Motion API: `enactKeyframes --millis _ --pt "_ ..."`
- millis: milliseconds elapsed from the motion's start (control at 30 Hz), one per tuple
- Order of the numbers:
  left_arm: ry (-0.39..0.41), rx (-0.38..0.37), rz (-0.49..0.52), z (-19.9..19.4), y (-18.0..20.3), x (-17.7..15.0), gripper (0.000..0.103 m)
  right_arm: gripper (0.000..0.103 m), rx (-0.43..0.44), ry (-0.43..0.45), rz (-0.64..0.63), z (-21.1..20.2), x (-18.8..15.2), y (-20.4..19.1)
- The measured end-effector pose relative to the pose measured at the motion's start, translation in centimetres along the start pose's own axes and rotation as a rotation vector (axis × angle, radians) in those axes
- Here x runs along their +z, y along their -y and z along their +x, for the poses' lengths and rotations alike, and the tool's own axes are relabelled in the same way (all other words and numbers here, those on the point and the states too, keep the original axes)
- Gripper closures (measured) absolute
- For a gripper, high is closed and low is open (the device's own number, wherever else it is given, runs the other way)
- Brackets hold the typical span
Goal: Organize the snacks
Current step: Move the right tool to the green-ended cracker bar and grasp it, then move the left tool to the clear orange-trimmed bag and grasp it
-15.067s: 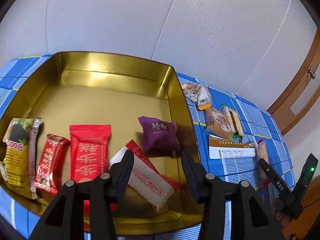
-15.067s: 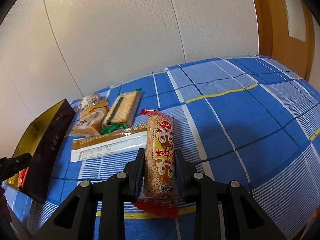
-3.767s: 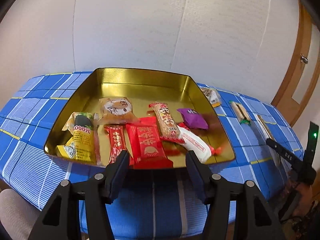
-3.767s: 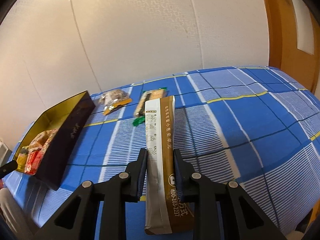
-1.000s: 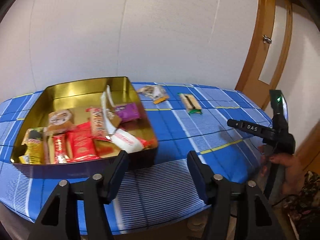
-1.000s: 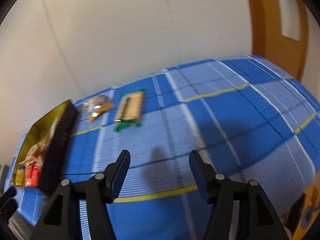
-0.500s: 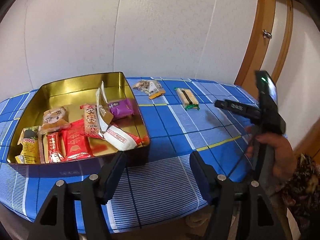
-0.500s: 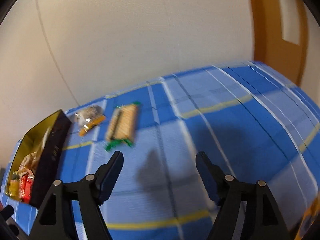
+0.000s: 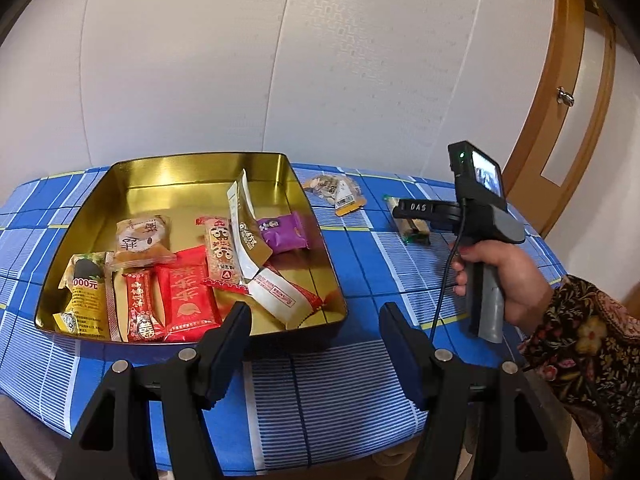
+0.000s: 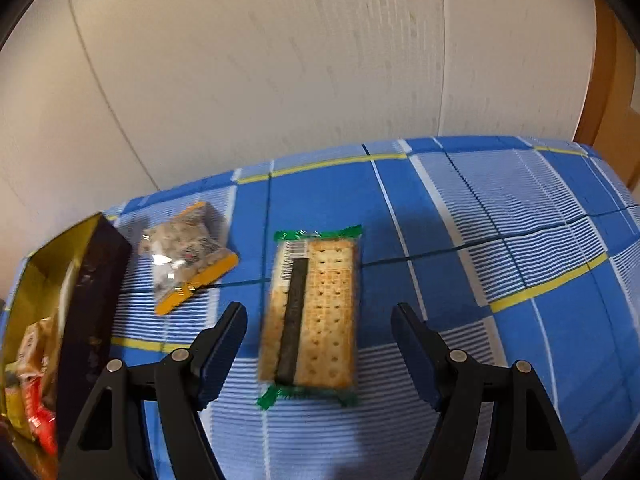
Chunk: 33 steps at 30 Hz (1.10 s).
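A gold tin (image 9: 192, 176) on the blue checked cloth holds several wrapped snacks, with a long white-and-brown sachet (image 9: 244, 224) leaning across them. On the cloth to the right of the tin lie a clear nut packet with an orange edge (image 10: 184, 252) (image 9: 336, 192) and a green-ended cracker pack (image 10: 324, 300) (image 9: 412, 228). My right gripper (image 10: 318, 312) (image 9: 404, 212) hangs open over the cracker pack, a finger on each side, its pads clear of the wrapper. My left gripper (image 9: 314, 316) stands open and empty in front of the tin's near wall.
A person's hand (image 9: 500, 276) in a patterned sleeve (image 9: 592, 352) holds the right gripper's handle. A pale wall runs along the table's far edge, and a wooden door (image 9: 560, 120) stands at the right. The cloth (image 10: 500, 240) stretches bare to the right of the crackers.
My right gripper has swung forward and left across the cloth until the cracker pack lies between its fingers, which stand wider than a second ago. The left gripper has barely shifted.
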<state>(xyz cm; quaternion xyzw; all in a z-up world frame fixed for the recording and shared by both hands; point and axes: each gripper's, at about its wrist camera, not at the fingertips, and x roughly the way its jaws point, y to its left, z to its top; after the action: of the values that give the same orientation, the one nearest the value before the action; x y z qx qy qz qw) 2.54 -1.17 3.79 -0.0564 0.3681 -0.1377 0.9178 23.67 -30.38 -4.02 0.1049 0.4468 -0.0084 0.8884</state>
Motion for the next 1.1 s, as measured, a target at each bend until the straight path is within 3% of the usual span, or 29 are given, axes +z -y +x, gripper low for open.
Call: enactKeyframes --millis 100,167,467,700,900,1100 --pt "0.004 -0.002 -0.002 0.3 0.3 0.5 0.036 0.041 -0.015 0.012 -0.03 0.5 -0.2 -0.1" --pt "0.004 -0.003 0.0 0.7 0.8 1.0 0.036 0.056 -0.017 0.014 -0.066 0.4 -0.3 -0.3" --pt "-0.022 -0.049 -0.006 3.5 4.4 4.8 0.035 0.056 -0.016 0.053 -0.077 -1.8 -2.9 2.4" --pt "-0.128 -0.061 -0.09 9.0 6.2 8.6 0.03 0.055 -0.063 0.067 0.008 -3.9 -4.7 5.6" --pt "-0.176 0.05 -0.057 14.6 7.8 11.5 0.029 0.055 -0.059 0.075 0.045 -4.3 -5.0 6.1" --pt "-0.226 0.133 -0.133 19.9 6.4 14.1 0.028 0.055 -0.037 0.08 0.064 -4.2 -4.9 6.3"
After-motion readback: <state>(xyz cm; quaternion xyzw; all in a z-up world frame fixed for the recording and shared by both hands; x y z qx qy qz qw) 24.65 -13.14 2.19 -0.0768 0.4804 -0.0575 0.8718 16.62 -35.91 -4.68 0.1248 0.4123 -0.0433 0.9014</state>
